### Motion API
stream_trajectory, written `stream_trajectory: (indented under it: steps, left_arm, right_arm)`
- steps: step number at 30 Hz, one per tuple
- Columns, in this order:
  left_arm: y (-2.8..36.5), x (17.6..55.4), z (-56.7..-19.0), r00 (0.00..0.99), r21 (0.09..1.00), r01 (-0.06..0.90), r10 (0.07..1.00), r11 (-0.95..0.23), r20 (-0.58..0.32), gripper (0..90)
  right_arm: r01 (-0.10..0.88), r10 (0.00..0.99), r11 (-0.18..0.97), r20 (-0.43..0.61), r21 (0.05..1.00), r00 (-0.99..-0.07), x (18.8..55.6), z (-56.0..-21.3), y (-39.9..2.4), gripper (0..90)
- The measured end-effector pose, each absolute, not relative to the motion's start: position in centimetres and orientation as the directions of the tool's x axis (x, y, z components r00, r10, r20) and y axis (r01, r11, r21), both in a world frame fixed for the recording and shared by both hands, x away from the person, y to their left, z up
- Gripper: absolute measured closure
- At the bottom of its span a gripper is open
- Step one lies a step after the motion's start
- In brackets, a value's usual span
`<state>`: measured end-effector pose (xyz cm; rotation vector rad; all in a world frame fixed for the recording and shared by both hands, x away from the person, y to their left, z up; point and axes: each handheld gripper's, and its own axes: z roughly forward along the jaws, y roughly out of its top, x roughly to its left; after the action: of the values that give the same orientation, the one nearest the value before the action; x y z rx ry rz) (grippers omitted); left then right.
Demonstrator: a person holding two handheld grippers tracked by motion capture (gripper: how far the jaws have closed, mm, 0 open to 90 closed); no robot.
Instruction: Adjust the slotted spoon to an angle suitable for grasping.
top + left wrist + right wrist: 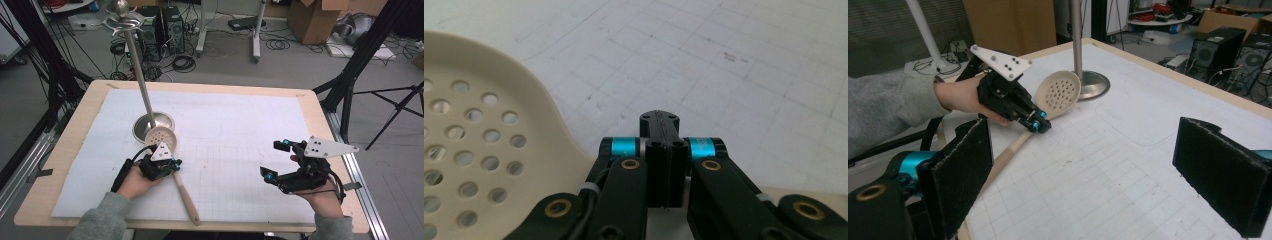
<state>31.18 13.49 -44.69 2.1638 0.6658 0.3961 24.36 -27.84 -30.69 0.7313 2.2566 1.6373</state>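
Skimmer spoon (165, 137): cream perforated bowl on a long pale wooden handle (186, 196), lying on the white gridded mat (240, 125) at lower left of centre in the high view, bowl toward the frame's top, handle end near the table's (80, 125) bottom edge.

Left gripper (172, 166): jaws clenched at the neck where bowl meets handle; in the left gripper view they look pressed together with the bowl rim just to their left. Whether they actually pinch the handle or merely rest shut over it cannot be told.

Right gripper (272, 162): lower right of the high view, well apart from the spoon; jaws released, wide gap, nothing between the pads (1220, 172).

Stand (145, 100): tall metal pole on a round base (150, 126), hooked top piece at upper left of the high view; the spoon bowl lies just beside the base, possibly touching it.

Handling, as judged: light, rigid, not fragile. The bowl looks smooth and curved, a poor grip. The handle is round and may roll or twist between flat pads; best taken near the neck, close to the balance point, where the long handle levers least.
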Motion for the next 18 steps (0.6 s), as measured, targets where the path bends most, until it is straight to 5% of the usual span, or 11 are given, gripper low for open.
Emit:
stream_trajectory:
  steps: [18]
  left_arm:
    - [18.8,28.3,-44.5,0.757,0.770,0.345,0.644,-0.537,0.110,90.0]
  right_arm:
    - [0.228,0.480,0.251,0.084,0.941,-0.873,25.7,-30.5,-25.6,8.1]
